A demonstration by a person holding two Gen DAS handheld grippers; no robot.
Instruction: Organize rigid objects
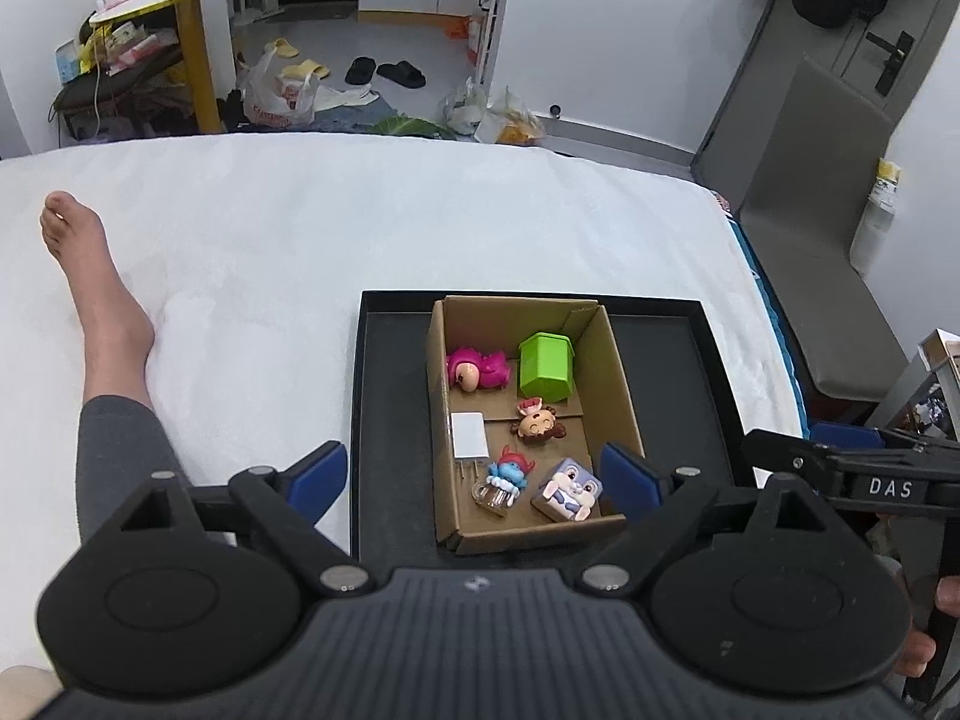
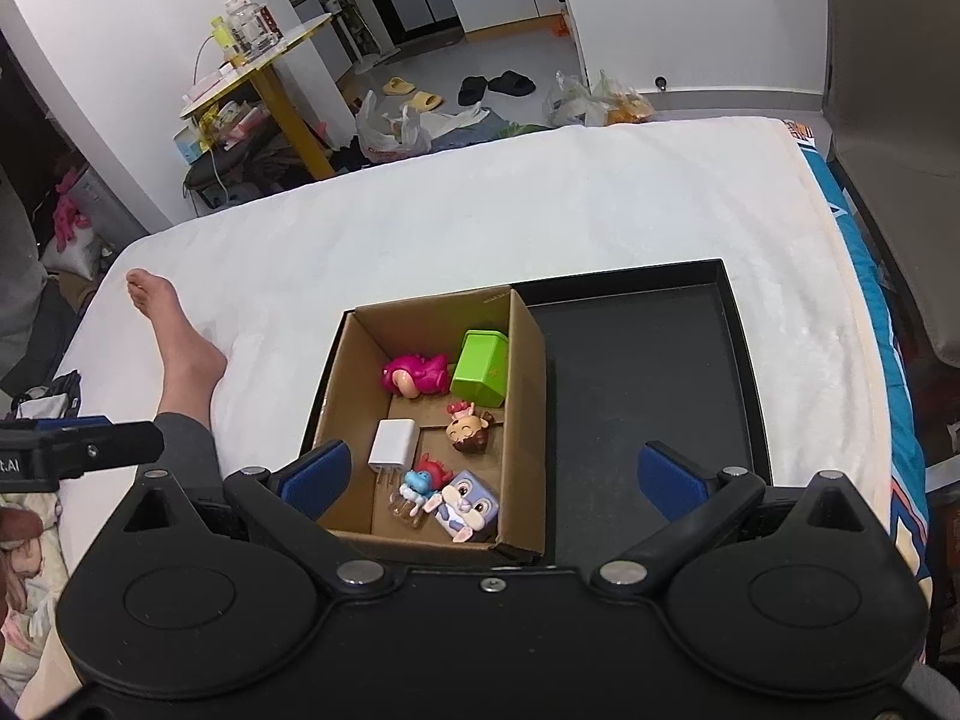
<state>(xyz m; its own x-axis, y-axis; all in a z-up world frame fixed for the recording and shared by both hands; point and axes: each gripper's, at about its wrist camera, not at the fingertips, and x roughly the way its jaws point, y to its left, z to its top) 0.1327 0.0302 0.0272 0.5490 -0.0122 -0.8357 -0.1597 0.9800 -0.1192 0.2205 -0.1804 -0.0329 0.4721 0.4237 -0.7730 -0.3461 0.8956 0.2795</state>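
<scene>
The near wall of the cardboard box (image 1: 528,531) hides part of its floor. Inside lie a pink toy (image 1: 477,369) at 11 o'clock, a green bin (image 1: 545,367), a white charger (image 1: 468,435) and a bunny cube (image 1: 569,489). Left gripper (image 1: 474,471) and right gripper (image 2: 492,474) gape wide, empty, above the black tray (image 2: 648,372) on the bed (image 1: 360,210).

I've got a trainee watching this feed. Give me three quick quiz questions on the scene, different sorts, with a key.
1. True or false: the green box stands outside the cardboard box.
2. What does the cardboard box sit in?
A. black tray
B. wicker basket
C. sink
3. Fill in: the white charger lies nearer the ___ wall of the cardboard box.

Key: 1 false; 2 A; 3 left. Both the left tool and right tool are open.
</scene>
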